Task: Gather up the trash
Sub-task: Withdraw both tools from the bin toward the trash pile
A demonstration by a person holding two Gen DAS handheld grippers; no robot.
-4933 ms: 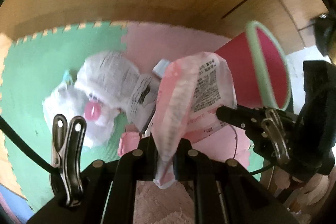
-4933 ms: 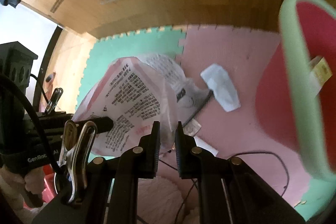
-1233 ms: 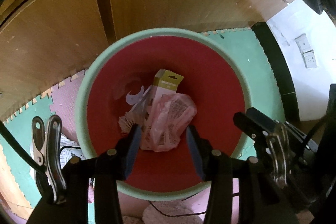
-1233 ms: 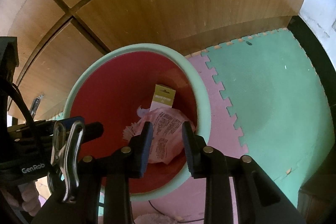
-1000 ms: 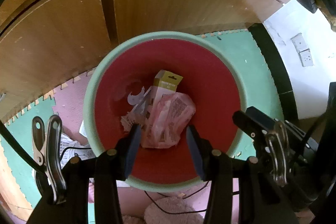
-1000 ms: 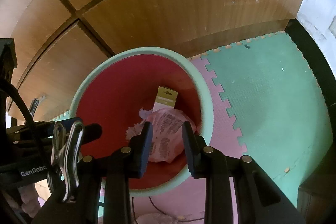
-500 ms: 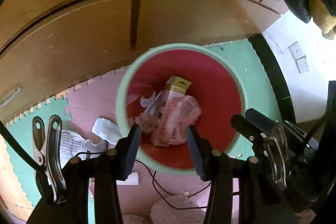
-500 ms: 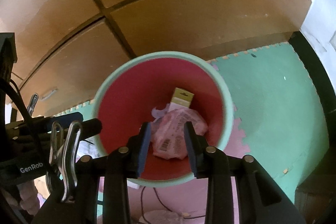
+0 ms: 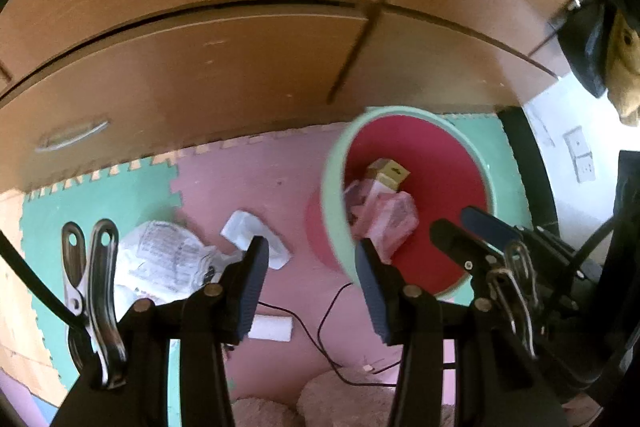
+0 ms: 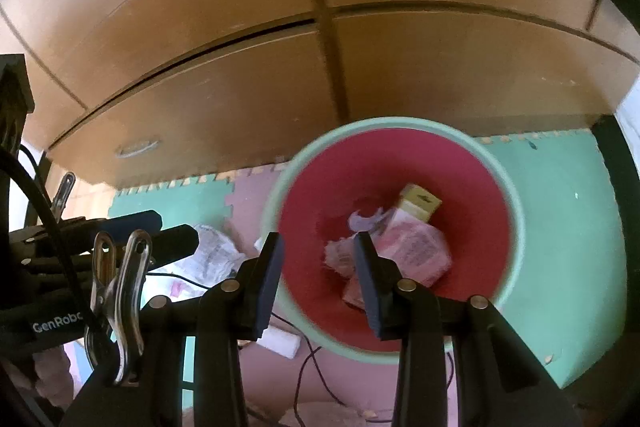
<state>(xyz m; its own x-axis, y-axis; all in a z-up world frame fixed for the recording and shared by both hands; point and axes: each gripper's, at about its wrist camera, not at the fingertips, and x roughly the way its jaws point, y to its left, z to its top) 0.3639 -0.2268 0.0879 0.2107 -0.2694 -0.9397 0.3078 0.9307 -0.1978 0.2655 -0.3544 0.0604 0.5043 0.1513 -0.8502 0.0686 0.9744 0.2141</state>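
A wide red plastic bin with a pale green rim (image 10: 516, 211) stands beyond both jaws, holding the crumpled pink printed wrapper (image 10: 416, 251). Left gripper (image 9: 308, 259) jaws stand apart, empty. Right gripper (image 10: 316, 255) jaws, empty, have just been opening. A white crumpled bag (image 9: 168, 259) lies left of the left jaws.
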